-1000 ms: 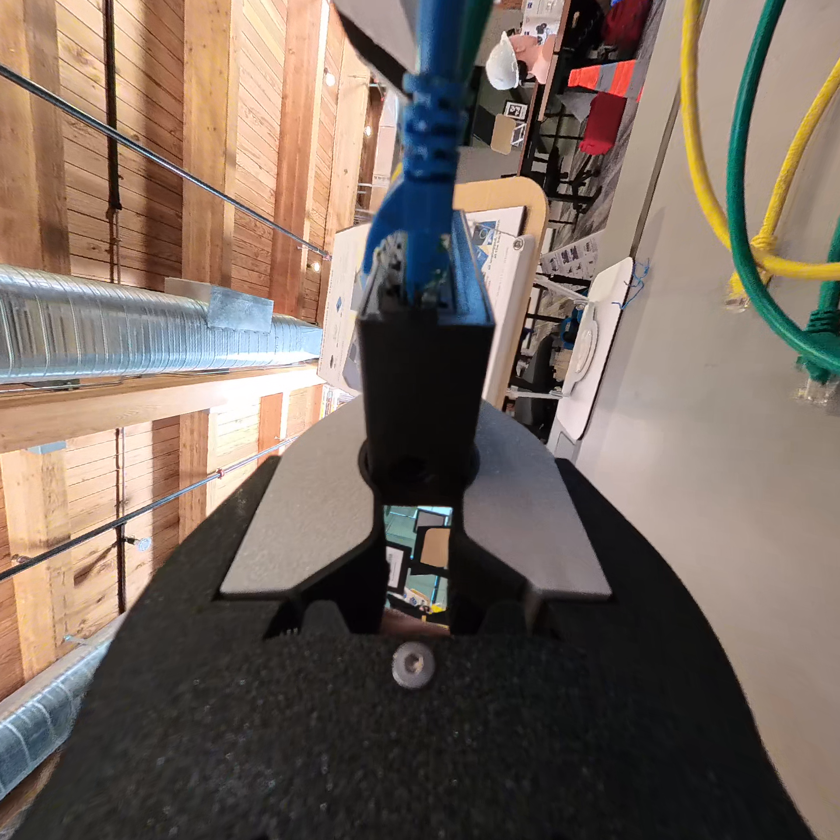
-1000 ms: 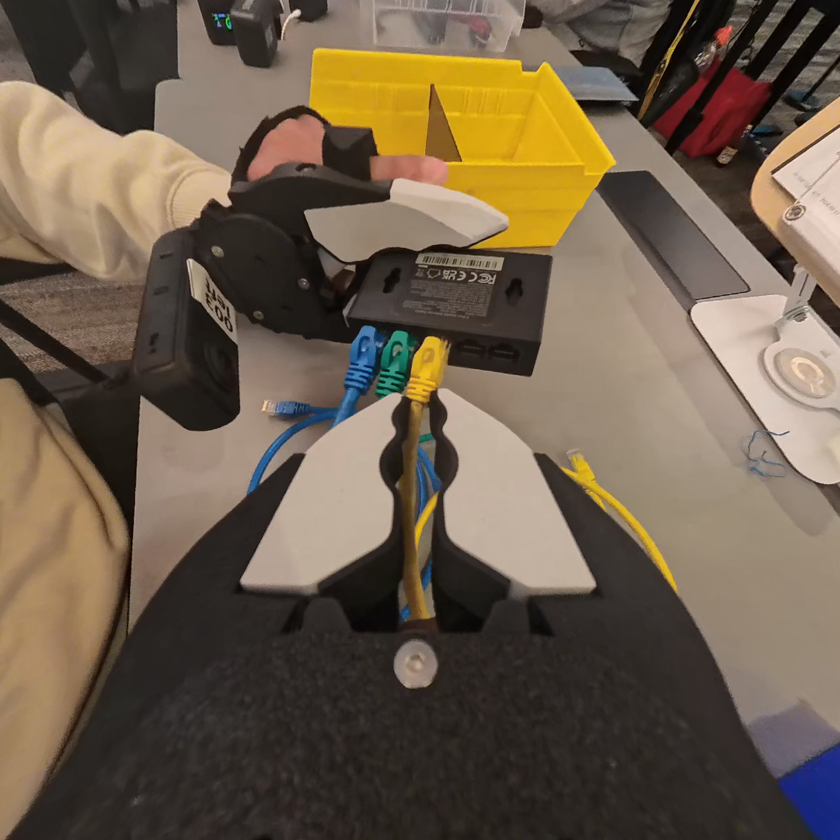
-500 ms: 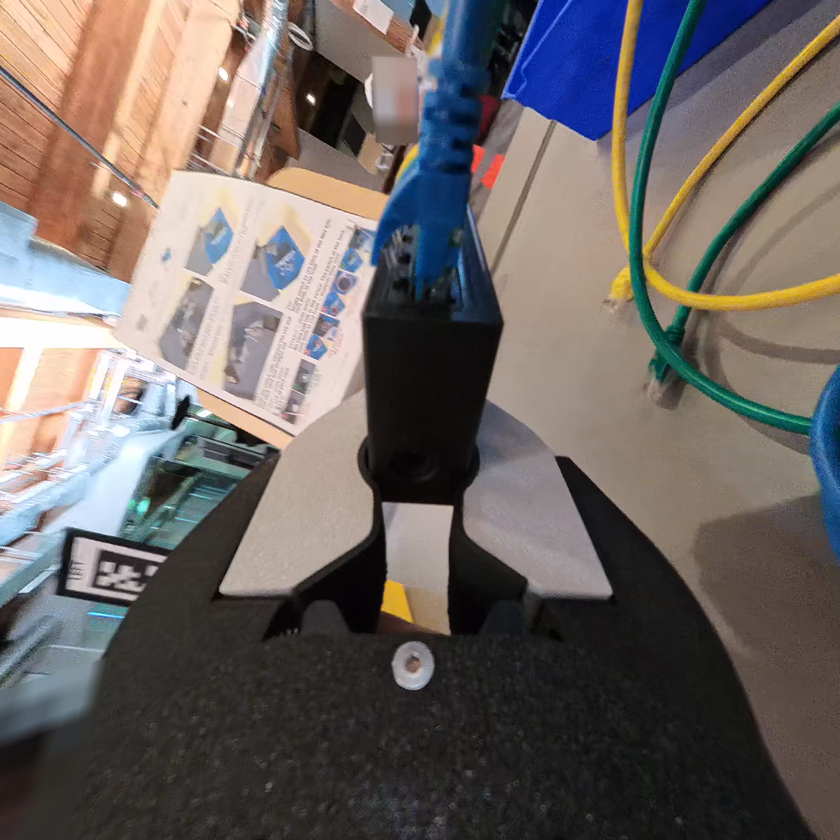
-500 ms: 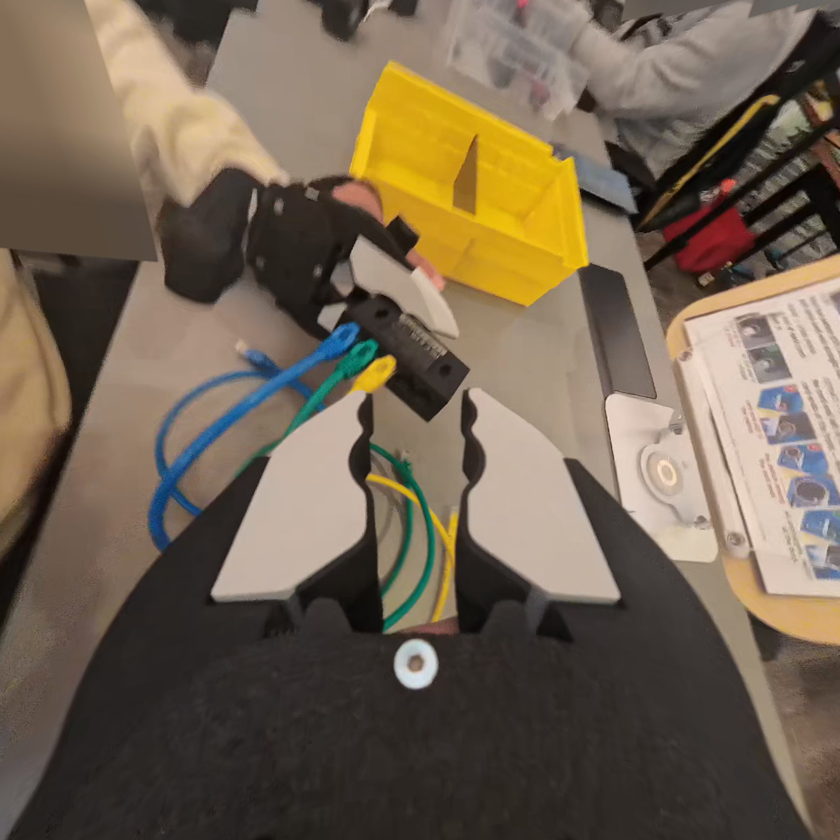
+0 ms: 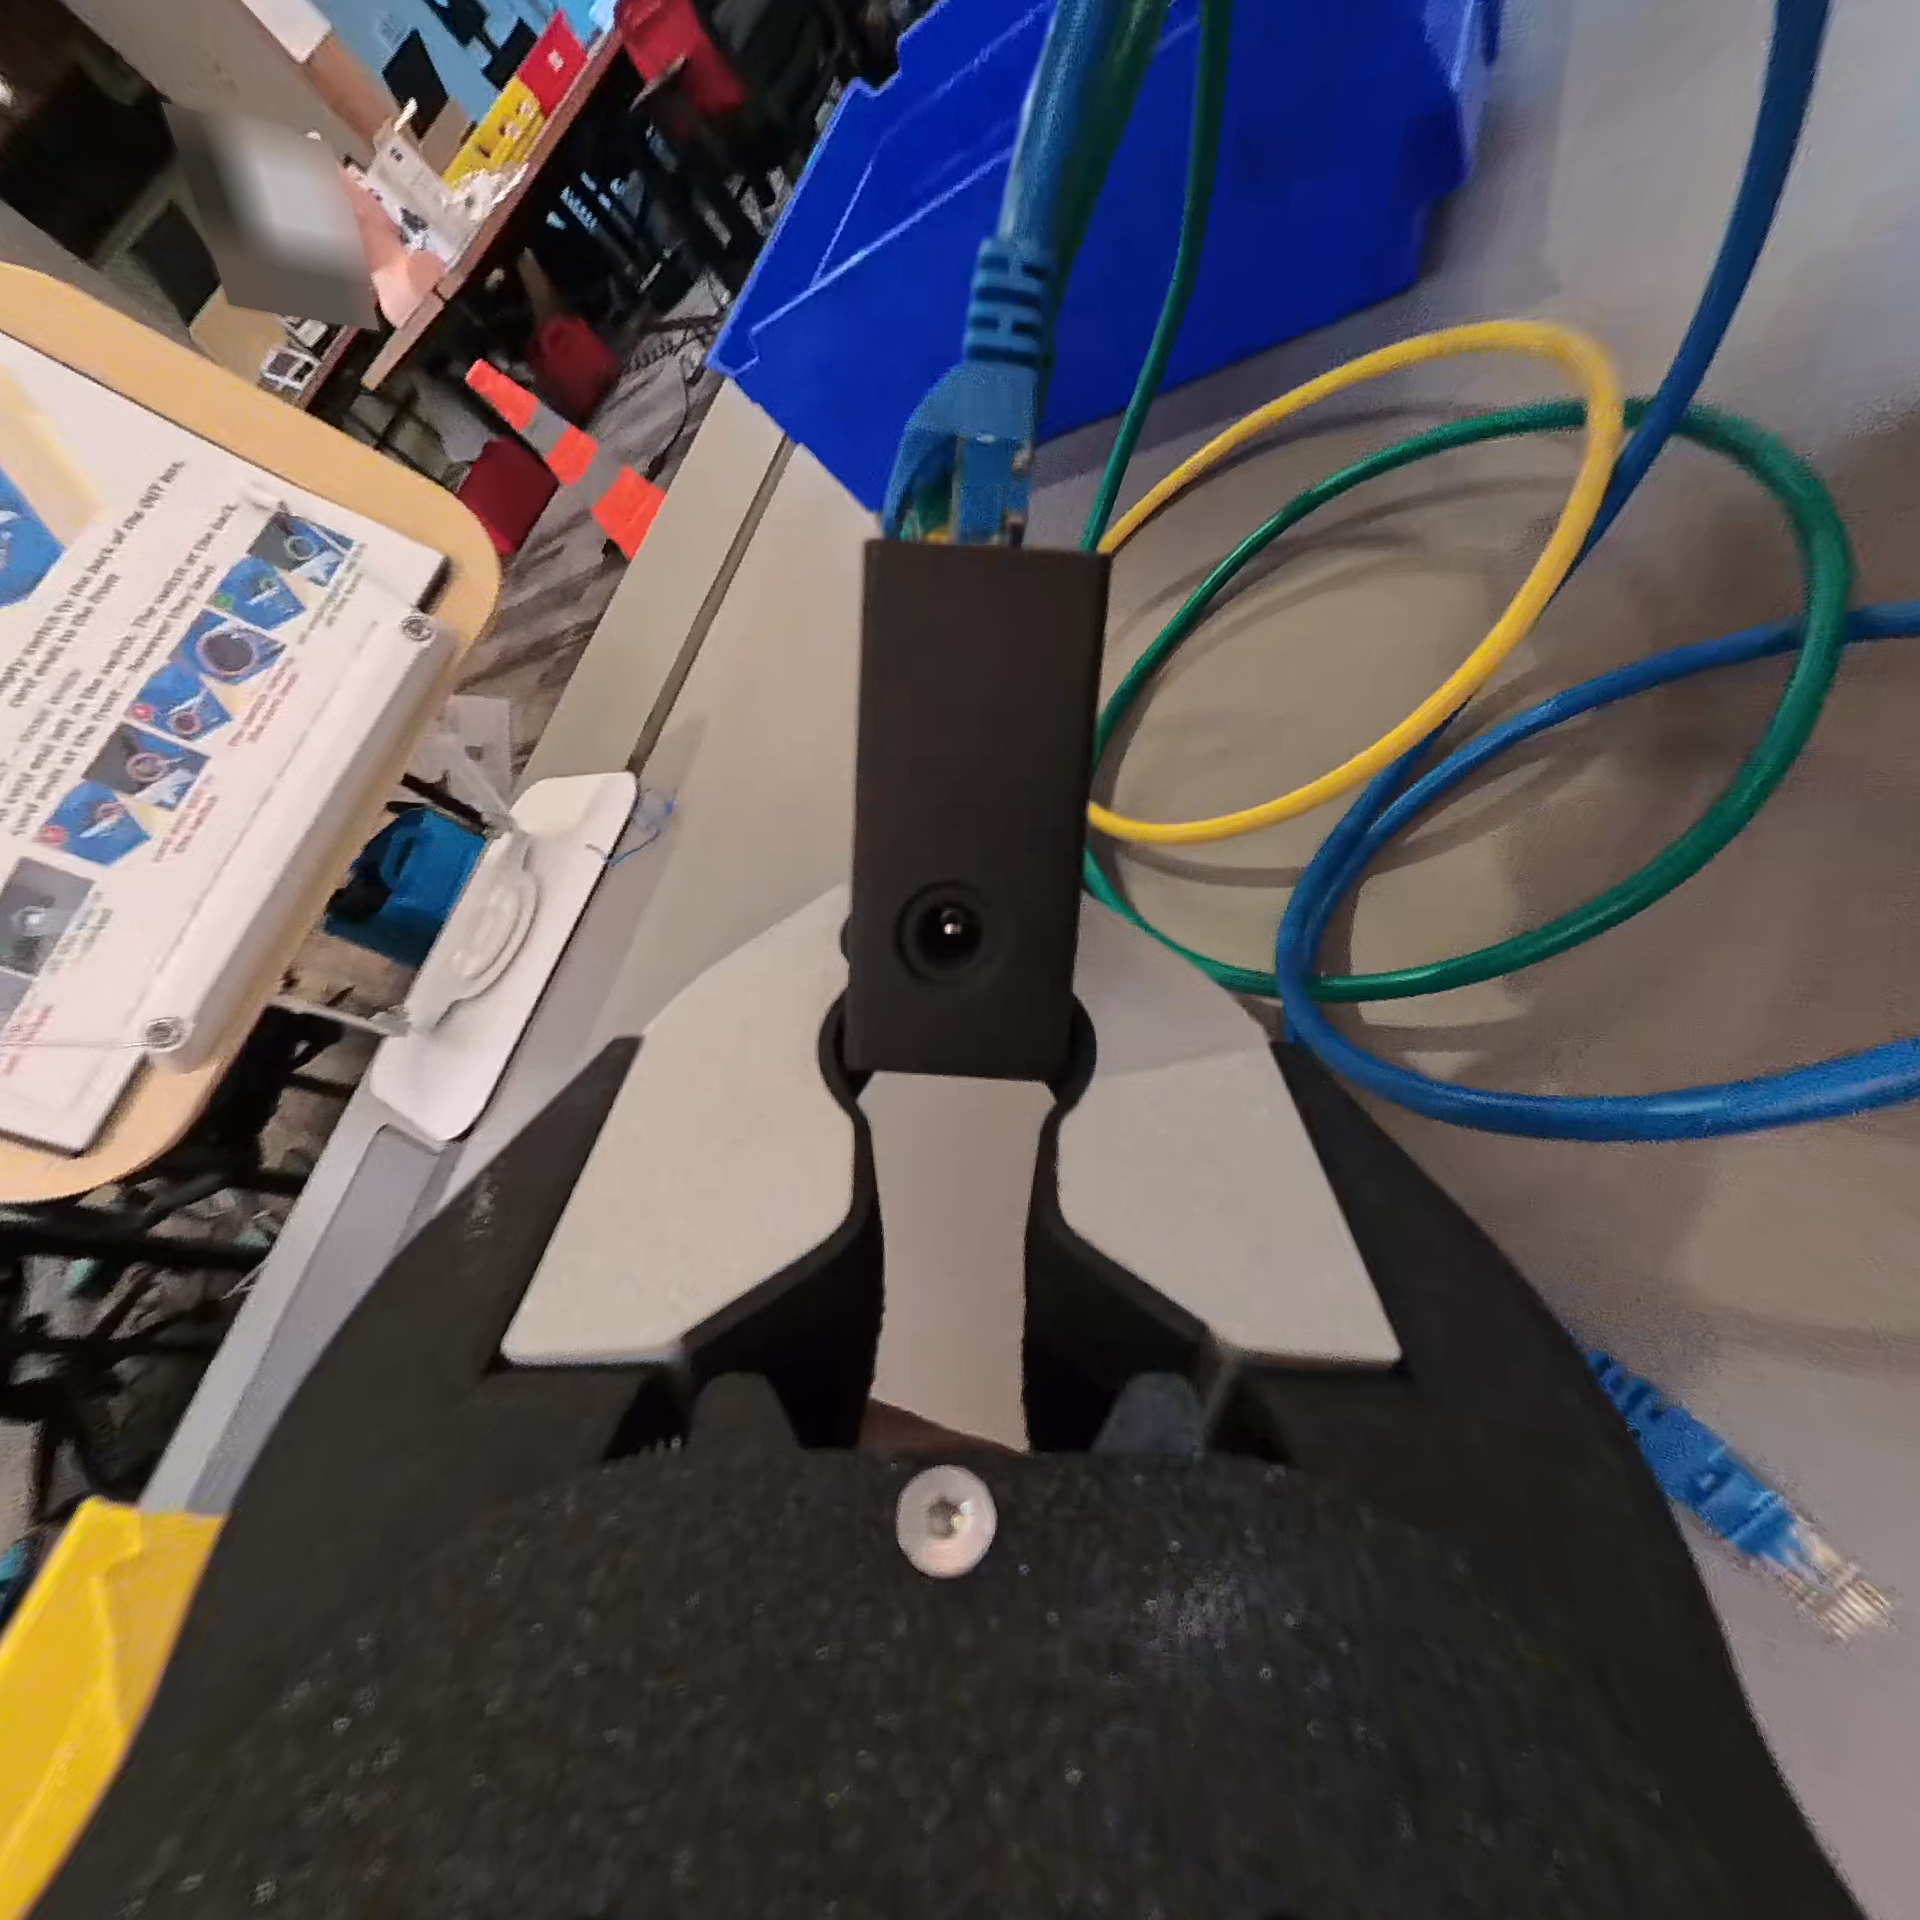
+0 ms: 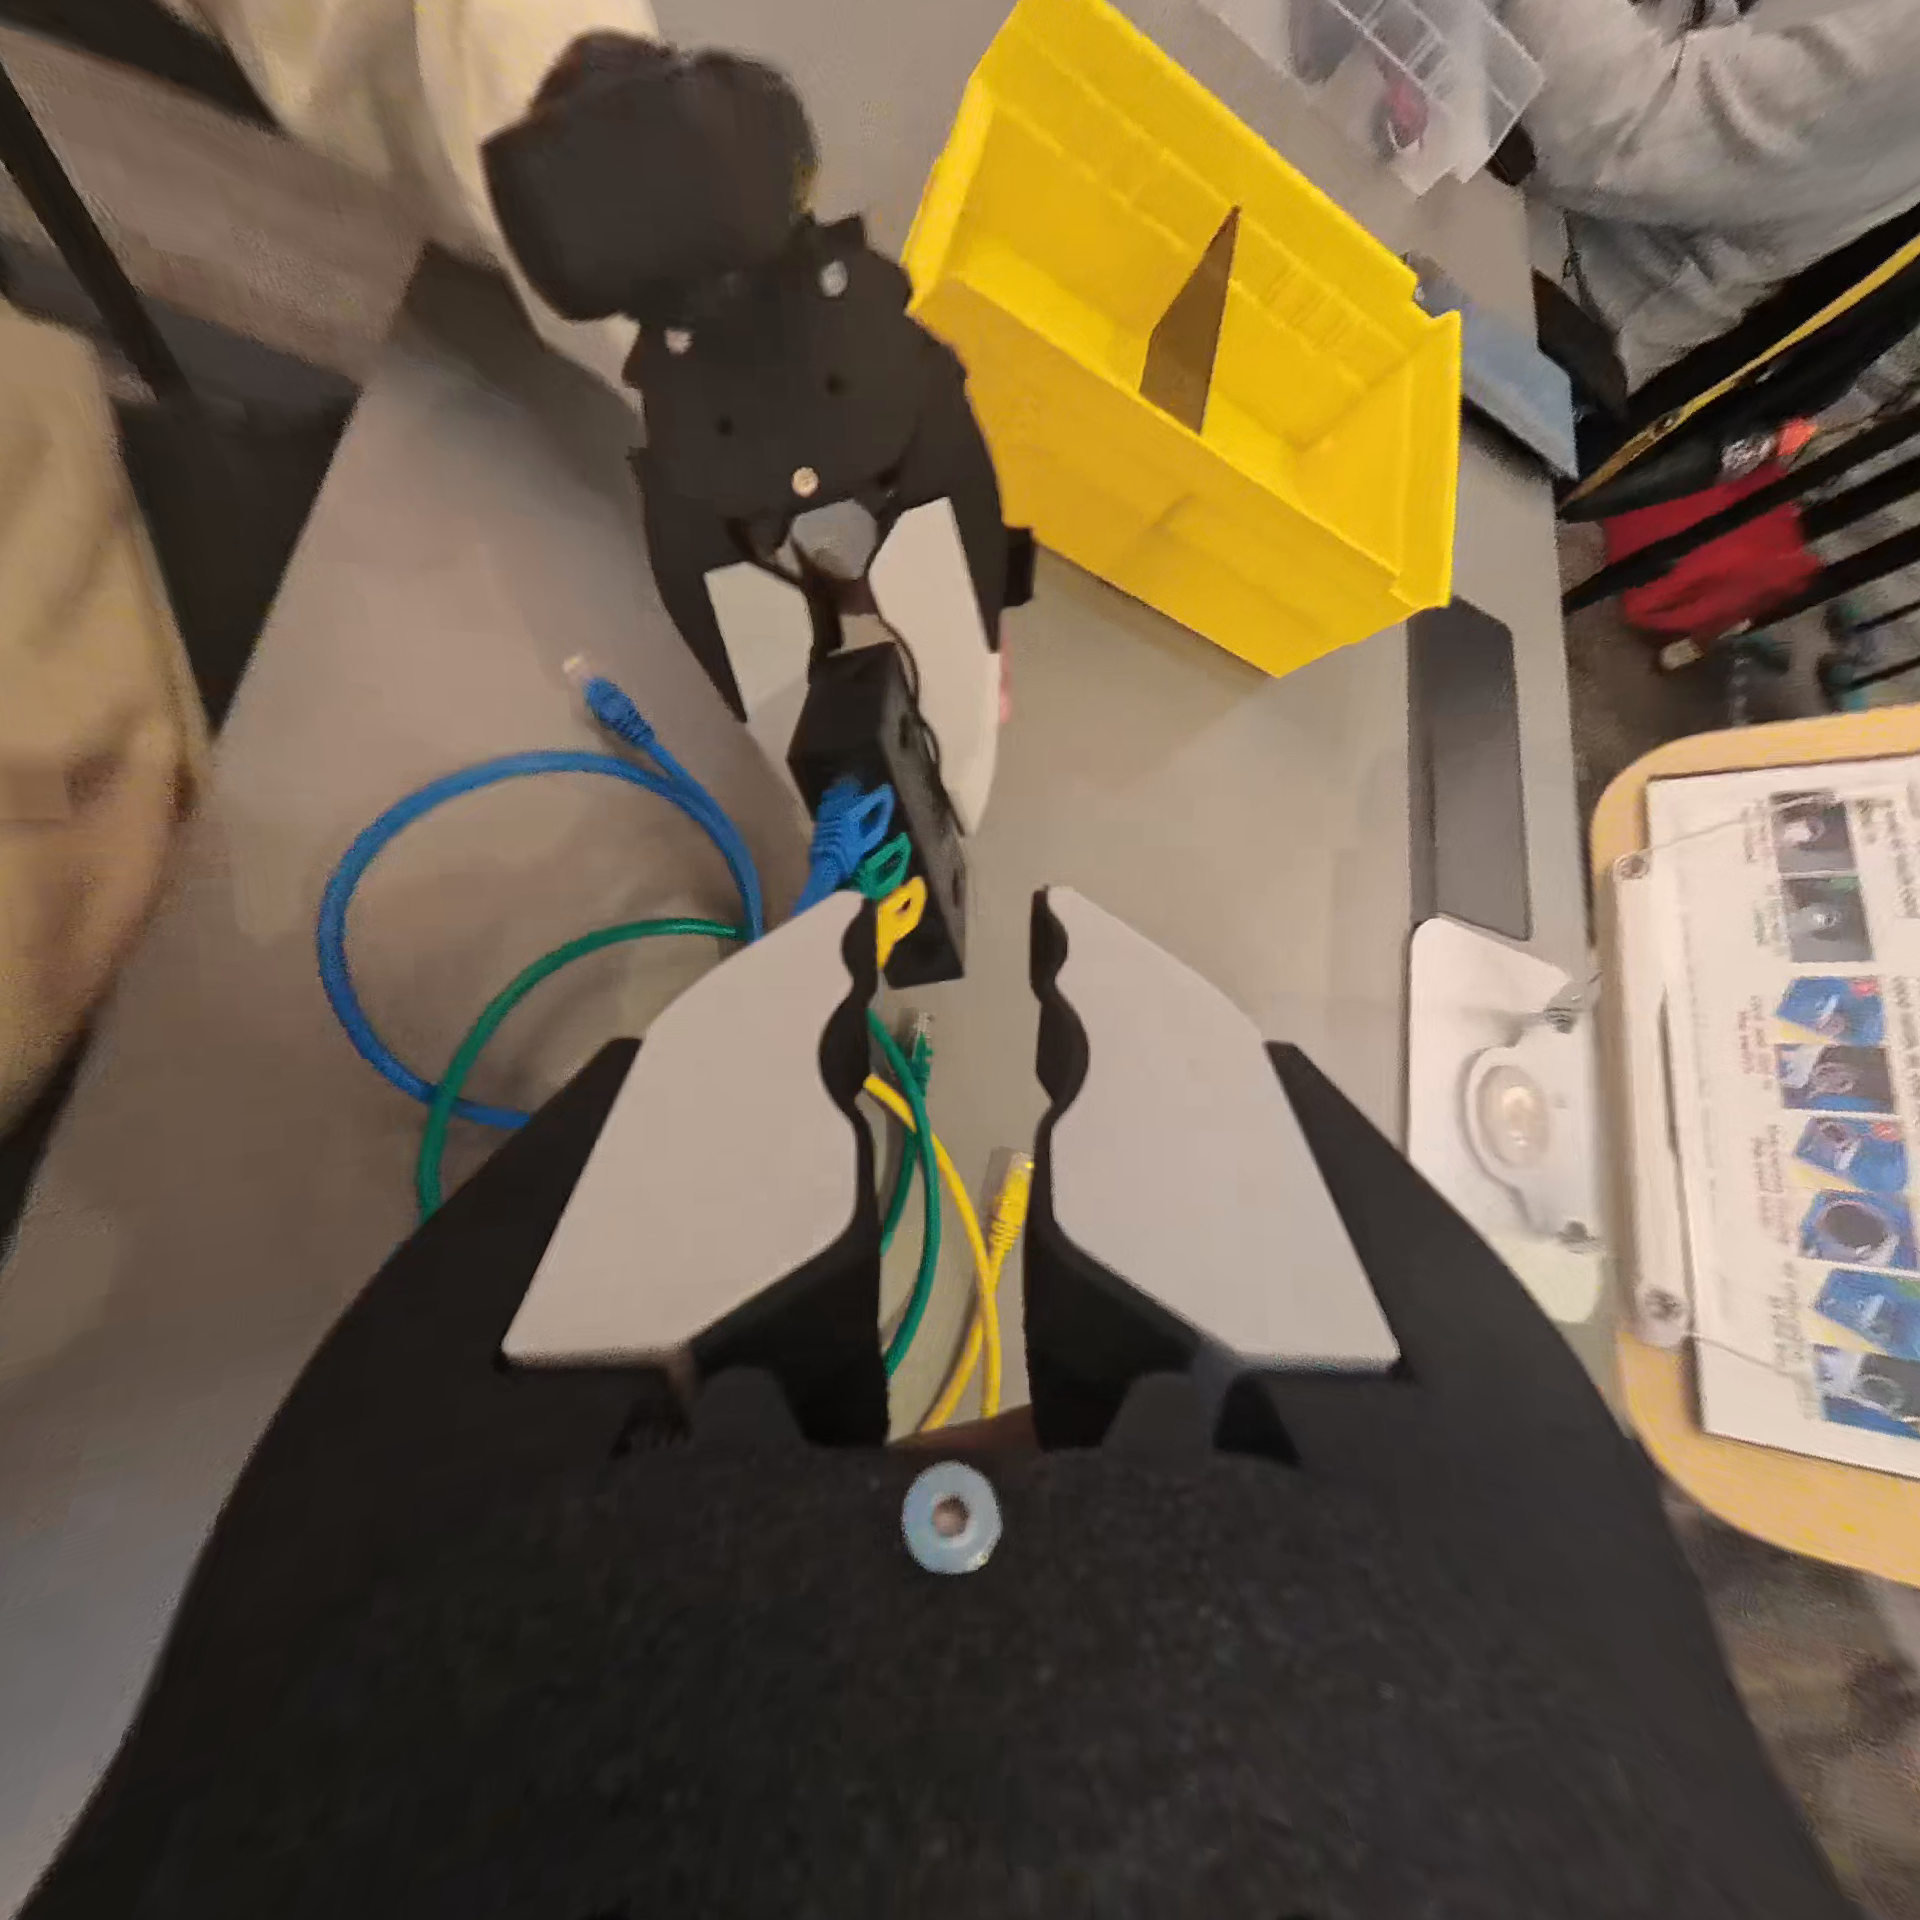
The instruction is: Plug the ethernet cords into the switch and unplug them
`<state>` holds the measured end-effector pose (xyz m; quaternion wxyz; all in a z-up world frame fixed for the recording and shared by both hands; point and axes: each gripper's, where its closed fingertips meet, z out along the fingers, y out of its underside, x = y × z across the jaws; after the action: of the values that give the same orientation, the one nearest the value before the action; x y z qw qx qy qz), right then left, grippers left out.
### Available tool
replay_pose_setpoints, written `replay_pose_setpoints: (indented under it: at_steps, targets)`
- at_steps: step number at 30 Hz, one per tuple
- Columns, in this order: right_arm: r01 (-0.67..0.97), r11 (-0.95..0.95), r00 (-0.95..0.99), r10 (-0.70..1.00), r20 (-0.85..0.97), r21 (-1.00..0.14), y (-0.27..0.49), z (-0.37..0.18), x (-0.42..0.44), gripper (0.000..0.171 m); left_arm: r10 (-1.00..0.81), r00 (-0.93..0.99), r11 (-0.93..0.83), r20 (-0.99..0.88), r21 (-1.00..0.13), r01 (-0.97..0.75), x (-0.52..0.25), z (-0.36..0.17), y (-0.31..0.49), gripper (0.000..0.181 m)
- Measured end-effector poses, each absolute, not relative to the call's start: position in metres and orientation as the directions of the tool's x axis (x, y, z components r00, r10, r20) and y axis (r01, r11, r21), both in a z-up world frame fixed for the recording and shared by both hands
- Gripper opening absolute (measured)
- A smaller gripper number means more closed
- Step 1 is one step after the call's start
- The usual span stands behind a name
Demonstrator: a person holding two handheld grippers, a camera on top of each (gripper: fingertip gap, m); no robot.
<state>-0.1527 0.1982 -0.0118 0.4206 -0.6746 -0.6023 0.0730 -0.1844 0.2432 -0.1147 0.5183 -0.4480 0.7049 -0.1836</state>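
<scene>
A: What containers are there, and what's in them?

B: A yellow bin (image 6: 1195,405) sits on the grey table (image 6: 468,540), beyond the far end of the switch and to the right of the left gripper (image 6: 847,665) in the right wrist view. It holds an upright divider; I can make out no other contents. In the left wrist view a blue bin (image 5: 1299,187) stands ahead of the jaws, past the switch; its inside is out of sight.

A: Where's the switch?

B: The black switch (image 5: 977,800) is clamped between the left gripper's jaws, sticking straight out ahead of them. The blue cord (image 5: 997,343), green cord (image 6: 883,862) and yellow cord (image 6: 899,920) are plugged into its side, one beside the next.

A: And the right gripper?

B: The right gripper (image 6: 951,914) has its jaws parted with nothing between them; they are near the switch's end. Through the gap, green and yellow loops lie on the table, with two loose plugs.

A: Anything hard to read?

B: In the left view only the blue plug shows clearly; the others hide behind it. A loose blue plug (image 5: 1745,1507) lies blurred to the right of the jaws. The instruction board (image 6: 1797,1091), to the right, is cut by the frame edge.
</scene>
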Motion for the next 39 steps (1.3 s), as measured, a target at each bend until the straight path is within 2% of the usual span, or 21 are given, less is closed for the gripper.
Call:
replay_pose_setpoints:
  at_steps: [6, 9, 14, 17, 18, 22, 24, 28, 30, 32, 36, 39]
  targets:
    - [0.484, -0.062, 0.456, 0.869, 0.191, -0.873, 0.181, 0.027, -0.153, 0.033, -0.934, -0.115, 0.356, -0.337, -0.882, -0.308, -0.185, -0.097, 0.226, 0.029]
    - [0.568, -0.066, 0.453, 0.858, 0.245, -0.820, 0.173, 0.005, -0.167, 0.039, -0.949, -0.149, 0.310, -0.279, -0.910, -0.274, -0.187, -0.088, 0.224, 0.029]
    - [0.779, -0.030, 0.347, 0.853, 0.391, -0.626, 0.200, -0.027, -0.188, 0.043, -0.926, -0.234, 0.359, -0.295, -0.880, -0.311, -0.180, -0.079, 0.218, 0.029]
    - [0.860, -0.030, 0.268, 0.875, 0.403, -0.509, 0.214, -0.043, -0.190, 0.038, -0.909, -0.263, 0.401, -0.323, -0.850, -0.340, -0.177, -0.069, 0.215, 0.029]
    - [0.861, -0.025, 0.248, 0.892, 0.378, -0.507, 0.213, -0.045, -0.191, 0.028, -0.911, -0.256, 0.400, -0.324, -0.848, -0.347, -0.177, -0.066, 0.217, 0.029]
    - [0.749, -0.060, 0.278, 0.932, 0.231, -0.660, 0.215, -0.033, -0.196, 0.027, -0.954, -0.239, 0.241, -0.178, -0.933, -0.268, -0.182, -0.050, 0.214, 0.029]
    - [0.686, -0.123, 0.311, 0.940, 0.137, -0.717, 0.220, -0.031, -0.194, 0.027, -0.965, -0.249, 0.149, -0.081, -0.952, -0.266, -0.187, -0.056, 0.219, 0.035]
    - [0.494, -0.250, 0.332, 0.939, -0.085, -0.833, 0.225, -0.016, -0.193, 0.027, -0.960, -0.267, -0.028, 0.078, -0.982, -0.186, -0.196, -0.054, 0.223, 0.030]
    - [0.448, -0.274, 0.323, 0.937, -0.132, -0.851, 0.226, -0.012, -0.198, 0.027, -0.962, -0.268, -0.001, 0.058, -0.977, -0.212, -0.195, -0.060, 0.220, 0.030]
    - [0.472, -0.280, 0.310, 0.940, -0.140, -0.836, 0.223, -0.019, -0.206, 0.027, -0.961, -0.273, 0.010, 0.050, -0.977, -0.215, -0.191, -0.060, 0.216, 0.031]
    - [0.541, -0.296, 0.314, 0.939, -0.137, -0.787, 0.220, -0.033, -0.215, 0.027, -0.931, -0.339, -0.068, 0.135, -0.977, -0.202, -0.191, -0.064, 0.208, 0.029]
    - [0.533, -0.242, 0.301, 0.950, -0.086, -0.811, 0.217, -0.017, -0.211, 0.033, -0.906, -0.388, -0.119, 0.170, -0.981, -0.153, -0.193, -0.059, 0.203, 0.029]
